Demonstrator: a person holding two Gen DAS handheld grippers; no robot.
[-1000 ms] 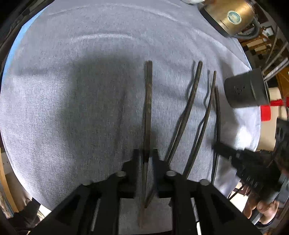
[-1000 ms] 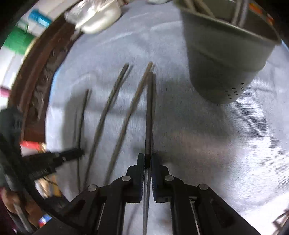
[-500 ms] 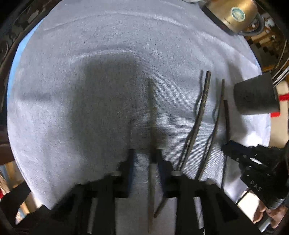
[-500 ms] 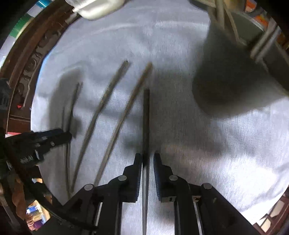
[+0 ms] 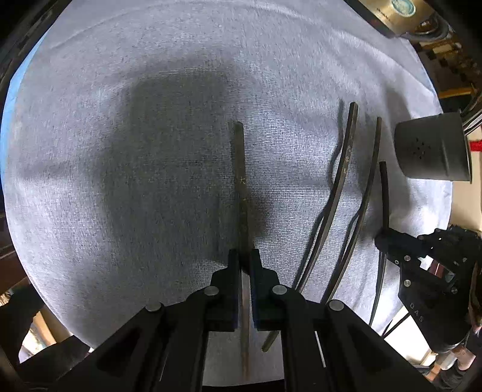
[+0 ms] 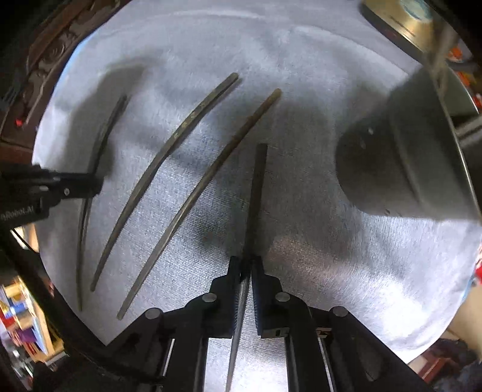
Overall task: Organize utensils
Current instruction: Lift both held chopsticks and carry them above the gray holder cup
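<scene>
A: On the grey cloth, left wrist cam first. What's the L side got?

B: left gripper is pinched shut on one dark chopstick, approx mid-shaft. Thick end runs up the frame, thin end sticks back past the pads. Can't tell if it's touching the cloth.

A: Rest of that view?

B: To the right, two loose chopsticks lie side by side on the cloth, both bowed by the lens. Further right, right gripper comes in from the edge w/ a second held chopstick in its tips. Grey holder, holes in the bottom, lies on its side near that stick's far end. Gold tin at the top right corner.

A: OK, right wrist cam?

B: The right gripper has its jaws clamped nearly together on the second held chopstick; ridged pads show either side, no gap. Stick points up the frame, beside the grey holder, not touching it. The holder is blurred; something stands in it, can't tell what.

A: And the loose ones?

B: The loose chopsticks sit left of the held one, apart from it. Far left, the left gripper grips the dark chopstick. Carved wood table edge shows beyond the cloth.
</scene>
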